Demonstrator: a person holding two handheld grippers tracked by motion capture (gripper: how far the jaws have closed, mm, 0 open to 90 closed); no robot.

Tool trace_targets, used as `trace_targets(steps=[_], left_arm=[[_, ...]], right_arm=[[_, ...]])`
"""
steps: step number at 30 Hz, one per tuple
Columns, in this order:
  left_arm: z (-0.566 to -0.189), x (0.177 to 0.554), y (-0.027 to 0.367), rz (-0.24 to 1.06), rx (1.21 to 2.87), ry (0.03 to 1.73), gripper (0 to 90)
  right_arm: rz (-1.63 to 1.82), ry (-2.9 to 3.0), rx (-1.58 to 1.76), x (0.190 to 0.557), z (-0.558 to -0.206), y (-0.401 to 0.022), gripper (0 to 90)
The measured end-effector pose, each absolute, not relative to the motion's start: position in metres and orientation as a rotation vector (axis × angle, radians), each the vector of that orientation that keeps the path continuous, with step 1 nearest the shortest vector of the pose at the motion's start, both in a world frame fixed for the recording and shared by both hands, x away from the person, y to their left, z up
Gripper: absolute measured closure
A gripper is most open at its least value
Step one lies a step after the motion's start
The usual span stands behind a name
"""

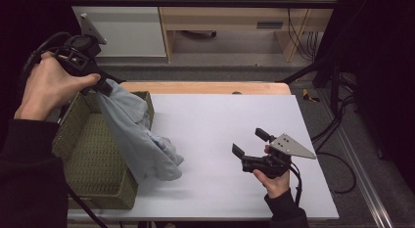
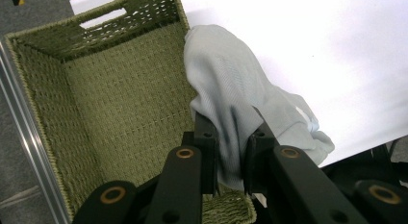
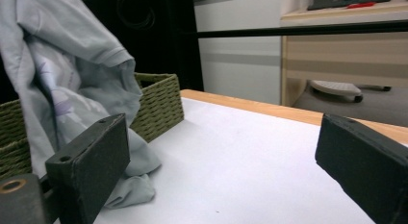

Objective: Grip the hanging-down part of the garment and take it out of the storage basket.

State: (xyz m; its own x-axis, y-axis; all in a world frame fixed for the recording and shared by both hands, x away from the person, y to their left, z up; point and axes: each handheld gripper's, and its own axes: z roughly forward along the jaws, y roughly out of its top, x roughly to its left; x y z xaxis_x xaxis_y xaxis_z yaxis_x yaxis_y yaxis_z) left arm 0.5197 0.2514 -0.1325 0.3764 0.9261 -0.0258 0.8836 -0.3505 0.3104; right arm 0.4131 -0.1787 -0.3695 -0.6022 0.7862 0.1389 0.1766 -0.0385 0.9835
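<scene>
Left hand-held gripper (image 1: 103, 86) clamps cloth (image 1: 142, 140), basket rim (image 1: 142, 94)

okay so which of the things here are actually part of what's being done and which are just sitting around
Part of the job:
- pale blue garment, draped over the basket's rim onto the table
- green woven basket
- left gripper, shut on the garment
- right gripper, open, holding nothing

Just lying about:
- white table
- wooden desk behind
- cables on the floor

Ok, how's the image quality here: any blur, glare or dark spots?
High view: dim edges, soft shadow under the cloth. Left gripper view: white table nearly blown out. Right gripper view: near claw jaws soft, basket sharper.
</scene>
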Motion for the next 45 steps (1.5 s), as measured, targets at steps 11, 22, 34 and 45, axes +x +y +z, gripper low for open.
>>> trace_targets(steps=[11, 22, 34, 45], left_arm=[[-0.132, 0.518, 0.251, 0.224, 2.371, 1.59, 78.9], [-0.132, 0.519, 0.25, 0.225, 2.368, 1.589, 78.9], [-0.133, 0.52, 0.25, 0.218, 2.372, 1.587, 78.9], [-0.134, 0.519, 0.25, 0.214, 2.37, 1.583, 78.9]], right_arm=[[1.631, 1.729, 1.025, 0.396, -0.382, -0.197, 1.5], [1.578, 1.727, 1.062, 0.382, -0.405, -0.212, 0.3], [1.554, 1.719, 1.068, 0.381, -0.41, -0.214, 0.2], [1.552, 1.73, 1.074, 0.382, -0.412, -0.215, 0.2]])
